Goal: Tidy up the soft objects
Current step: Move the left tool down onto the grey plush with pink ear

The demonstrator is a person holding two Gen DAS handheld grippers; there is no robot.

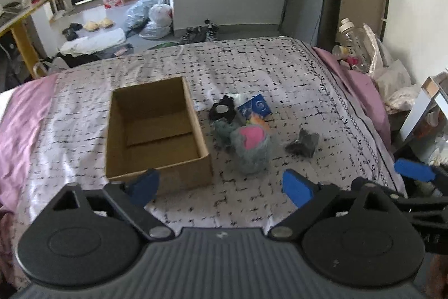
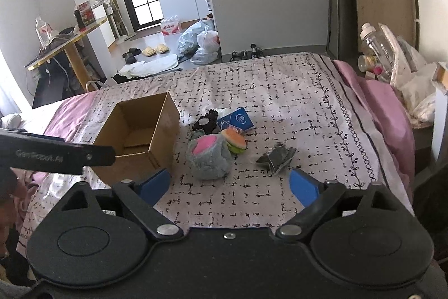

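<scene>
Grey plush ball (image 2: 209,157), pink patch: on bed (image 2: 280,91) beside empty cardboard box (image 2: 140,136). Probably light, squashy; grip across middle. Left tongs (image 1: 221,185), right tongs (image 2: 229,187) apart, empty.

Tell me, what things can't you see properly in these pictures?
- Cardboard box: right wrist view, its near wall hides part of the floor inside, and the left gripper's dark arm crosses its corner.
- Burger toy: left wrist view, mostly hidden behind the grey plush toy.
- Whole left wrist view: blurry, so the dark bundle can't be named.
- Blue packet: print too small to read.
</scene>
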